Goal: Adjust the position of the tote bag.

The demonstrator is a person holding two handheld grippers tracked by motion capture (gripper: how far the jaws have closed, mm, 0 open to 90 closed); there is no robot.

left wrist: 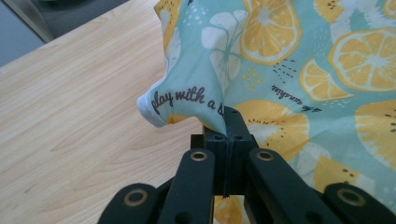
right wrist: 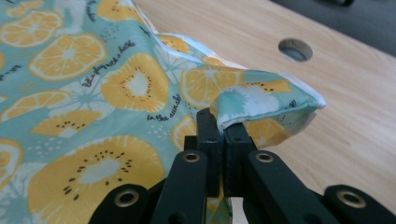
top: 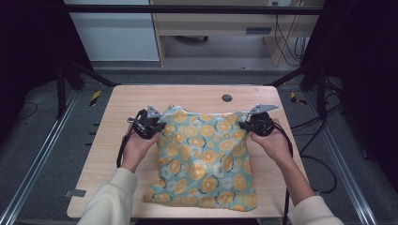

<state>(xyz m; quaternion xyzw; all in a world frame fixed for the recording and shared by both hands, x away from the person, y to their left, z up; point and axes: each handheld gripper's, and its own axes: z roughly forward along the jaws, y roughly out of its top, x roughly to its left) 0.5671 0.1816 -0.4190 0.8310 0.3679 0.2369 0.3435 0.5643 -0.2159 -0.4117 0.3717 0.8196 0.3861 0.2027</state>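
Cloth pinched by both tongs — left, right — printed script half-hidden in folds.

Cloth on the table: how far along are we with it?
Done: both far corners of the cloth are pinched, one in the left gripper, one in the right gripper. In hand: those corners are raised off the table. Left: no fold shows yet; the near edge lies flat.

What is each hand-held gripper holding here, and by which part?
Both hold the same citrus-print cloth. The left hand-held gripper pinches its far-left corner; the right hand-held gripper pinches its far-right corner. The rest lies on the table.
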